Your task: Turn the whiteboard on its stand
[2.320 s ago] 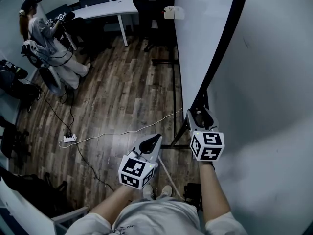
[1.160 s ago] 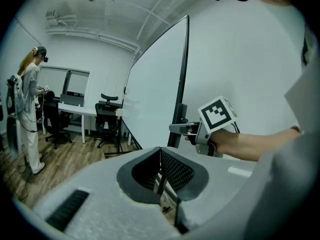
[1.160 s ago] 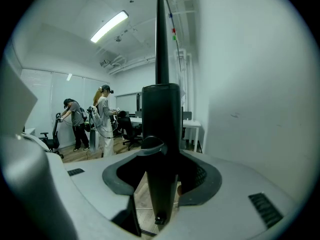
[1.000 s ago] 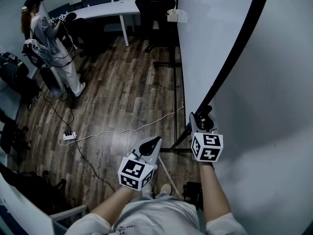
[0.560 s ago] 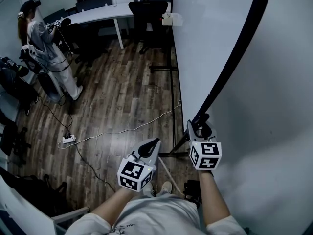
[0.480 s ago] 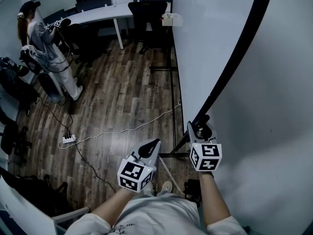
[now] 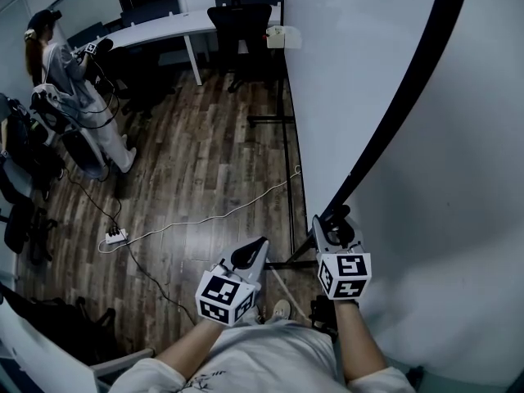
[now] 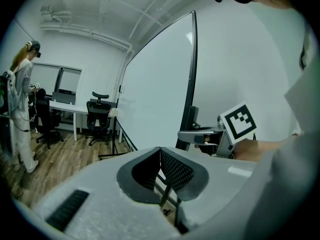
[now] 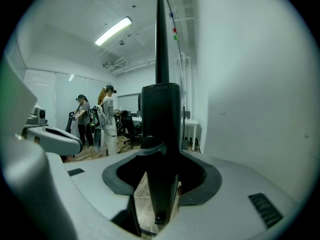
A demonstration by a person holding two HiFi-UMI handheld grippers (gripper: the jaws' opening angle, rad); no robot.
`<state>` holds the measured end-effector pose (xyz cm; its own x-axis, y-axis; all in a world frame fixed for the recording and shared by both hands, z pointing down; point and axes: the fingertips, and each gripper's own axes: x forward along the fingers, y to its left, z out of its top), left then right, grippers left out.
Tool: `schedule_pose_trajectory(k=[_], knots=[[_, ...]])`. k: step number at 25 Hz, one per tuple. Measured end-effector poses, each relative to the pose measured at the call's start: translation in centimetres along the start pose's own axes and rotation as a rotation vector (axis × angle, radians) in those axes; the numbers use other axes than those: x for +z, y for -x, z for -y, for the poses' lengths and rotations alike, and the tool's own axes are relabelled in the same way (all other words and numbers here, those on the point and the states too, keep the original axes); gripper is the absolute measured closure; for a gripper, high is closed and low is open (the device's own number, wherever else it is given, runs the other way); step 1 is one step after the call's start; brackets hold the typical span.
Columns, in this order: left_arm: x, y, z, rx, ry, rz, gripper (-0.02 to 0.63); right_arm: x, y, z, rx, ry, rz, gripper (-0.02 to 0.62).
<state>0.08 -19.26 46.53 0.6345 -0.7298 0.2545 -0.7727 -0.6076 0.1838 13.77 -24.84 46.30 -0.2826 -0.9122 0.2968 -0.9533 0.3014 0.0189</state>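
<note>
The right claw (image 7: 335,218) squeezes the black edge (image 7: 396,88) of the big, stiff-looking whiteboard (image 7: 344,72); the left claw (image 7: 250,254) is closed, empty.

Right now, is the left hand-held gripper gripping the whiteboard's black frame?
No, the left hand-held gripper hangs in the air with its jaws together on nothing, apart from the black frame.
</note>
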Motion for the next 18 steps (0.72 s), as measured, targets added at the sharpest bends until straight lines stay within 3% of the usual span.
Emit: schedule_pose_trajectory(k=[18], knots=[[0.7,1.1,1.3,-0.017,-0.003,0.011,0.595,-0.2,3.6,-0.5,-0.035,-0.007,0.004,0.413]])
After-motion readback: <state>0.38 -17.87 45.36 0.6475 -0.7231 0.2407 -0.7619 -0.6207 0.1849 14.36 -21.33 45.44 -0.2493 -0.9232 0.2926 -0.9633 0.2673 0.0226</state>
